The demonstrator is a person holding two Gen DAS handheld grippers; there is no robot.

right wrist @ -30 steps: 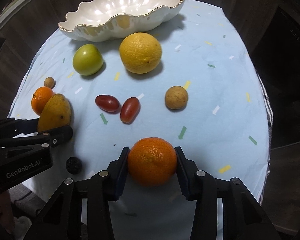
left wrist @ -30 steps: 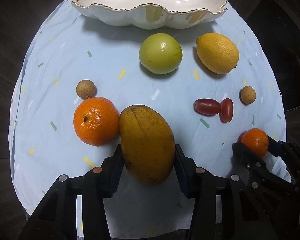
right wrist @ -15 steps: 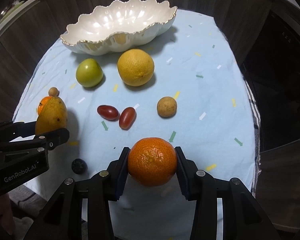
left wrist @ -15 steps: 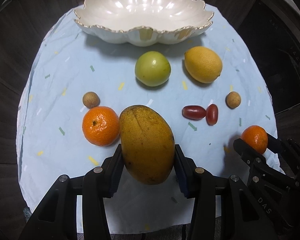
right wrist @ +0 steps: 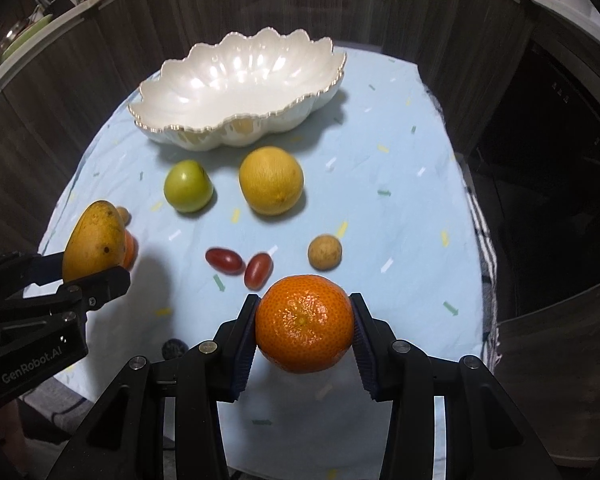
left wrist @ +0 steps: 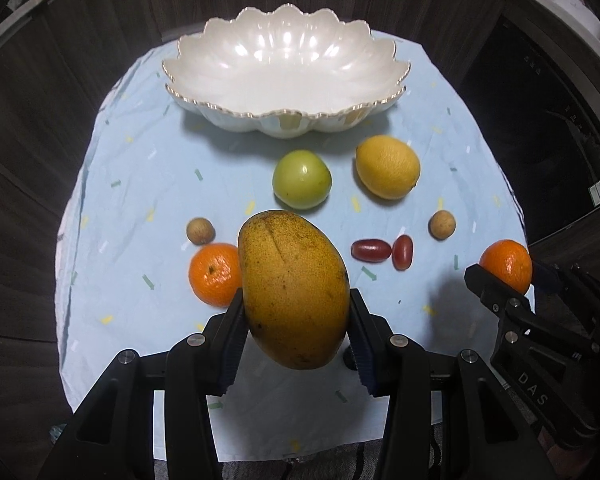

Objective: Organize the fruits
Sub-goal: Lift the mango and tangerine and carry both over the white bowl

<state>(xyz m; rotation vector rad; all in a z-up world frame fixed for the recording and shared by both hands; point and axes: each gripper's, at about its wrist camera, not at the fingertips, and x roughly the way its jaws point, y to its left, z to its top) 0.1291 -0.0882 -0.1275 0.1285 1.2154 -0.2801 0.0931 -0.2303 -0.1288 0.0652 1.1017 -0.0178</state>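
Note:
My left gripper [left wrist: 296,328] is shut on a yellow-brown mango [left wrist: 294,288] and holds it above the cloth; it also shows in the right wrist view [right wrist: 94,242]. My right gripper [right wrist: 304,332] is shut on an orange tangerine [right wrist: 304,322], also lifted; it shows in the left wrist view [left wrist: 506,266]. The white scalloped bowl [left wrist: 284,114] stands empty at the far side of the table, also in the right wrist view [right wrist: 236,128].
On the light blue cloth [left wrist: 132,184] lie a second tangerine [left wrist: 214,274], a green apple [left wrist: 302,179], a lemon [left wrist: 388,167], two red grapes [left wrist: 380,250], two small brown longans [left wrist: 442,224] and a dark berry [right wrist: 174,348]. Dark cabinets surround the table.
Both grippers have risen and pulled back with their fruit, so the table looks smaller and the whole bowl has come into view.

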